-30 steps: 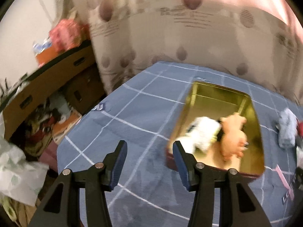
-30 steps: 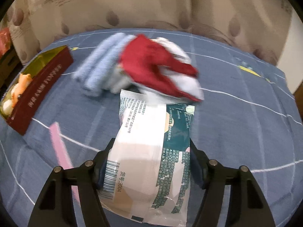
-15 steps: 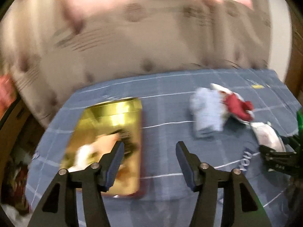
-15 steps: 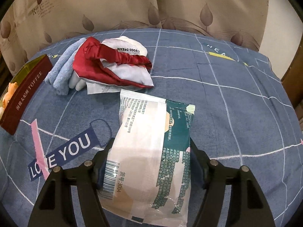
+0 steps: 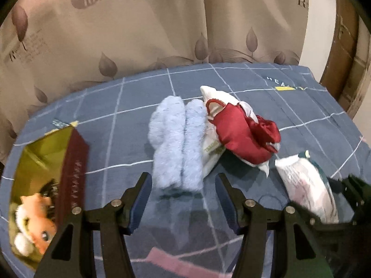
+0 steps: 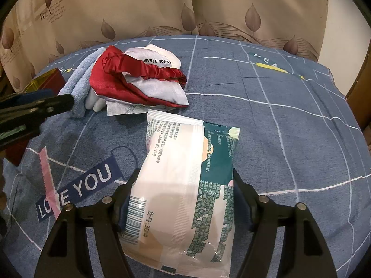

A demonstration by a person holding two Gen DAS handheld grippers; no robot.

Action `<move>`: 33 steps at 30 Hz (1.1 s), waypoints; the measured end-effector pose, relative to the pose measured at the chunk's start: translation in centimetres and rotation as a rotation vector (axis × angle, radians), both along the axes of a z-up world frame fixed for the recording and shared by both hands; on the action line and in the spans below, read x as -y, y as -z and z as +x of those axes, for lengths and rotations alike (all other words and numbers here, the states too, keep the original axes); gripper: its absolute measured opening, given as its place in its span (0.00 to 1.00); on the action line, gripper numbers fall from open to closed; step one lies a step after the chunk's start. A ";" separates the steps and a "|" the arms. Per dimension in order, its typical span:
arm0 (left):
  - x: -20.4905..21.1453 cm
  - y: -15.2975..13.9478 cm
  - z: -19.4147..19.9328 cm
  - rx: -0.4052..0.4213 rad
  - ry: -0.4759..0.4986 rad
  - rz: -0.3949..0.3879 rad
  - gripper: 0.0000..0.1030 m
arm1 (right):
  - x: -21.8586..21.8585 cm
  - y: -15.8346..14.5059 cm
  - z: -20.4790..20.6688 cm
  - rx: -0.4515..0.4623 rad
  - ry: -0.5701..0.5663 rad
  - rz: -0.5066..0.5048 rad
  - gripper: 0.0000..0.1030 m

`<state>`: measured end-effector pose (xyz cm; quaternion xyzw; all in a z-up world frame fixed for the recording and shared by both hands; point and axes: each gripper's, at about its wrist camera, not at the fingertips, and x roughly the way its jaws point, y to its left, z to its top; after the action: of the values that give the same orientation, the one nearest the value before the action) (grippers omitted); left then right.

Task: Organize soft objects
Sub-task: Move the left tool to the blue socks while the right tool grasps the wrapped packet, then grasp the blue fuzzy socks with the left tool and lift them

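My left gripper is open and empty, just short of a fluffy light-blue cloth on the blue bedsheet. A red and white satin pouch lies right of the cloth, touching it. My right gripper is shut on a white and green plastic pack and holds it low over the sheet. The pack also shows in the left wrist view. A gold tin with red sides at the left holds an orange plush toy. In the right wrist view the cloth and pouch lie beyond the pack.
A beige leaf-print curtain hangs behind the bed. A brown wooden frame stands at the far right. The sheet carries a "LOVE YOU" print. The left gripper's finger reaches in from the left in the right wrist view.
My left gripper has swung right from over the tin to face the blue cloth and pouch. My right gripper has kept hold of the pack and drawn back slightly from the pouch.
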<state>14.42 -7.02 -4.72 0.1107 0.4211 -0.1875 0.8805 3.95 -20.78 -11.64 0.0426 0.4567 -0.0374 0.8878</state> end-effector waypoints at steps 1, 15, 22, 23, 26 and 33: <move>0.1 0.2 0.4 -0.005 0.000 -0.010 0.57 | 0.0 0.0 0.0 -0.001 0.000 0.000 0.67; -0.8 0.8 4.4 -0.012 -0.065 -0.084 0.57 | -0.1 0.0 0.2 -0.003 -0.004 0.007 0.68; -0.6 1.4 5.0 -0.036 -0.066 -0.081 0.57 | -0.1 0.1 0.2 -0.002 -0.003 0.008 0.69; -0.5 1.6 5.2 -0.050 -0.070 -0.083 0.57 | -0.1 0.1 0.2 -0.001 -0.003 0.008 0.69; -0.5 1.8 5.5 -0.065 -0.084 -0.103 0.55 | -0.1 0.1 0.2 -0.002 -0.003 0.008 0.69; -2.0 1.7 5.3 -0.087 -0.122 -0.147 0.21 | -0.1 0.1 0.2 -0.002 -0.004 0.008 0.70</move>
<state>19.73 -5.05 -6.39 0.0116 0.4501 -0.1685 0.8768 4.13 -20.65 -11.75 0.0453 0.4578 -0.0340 0.8872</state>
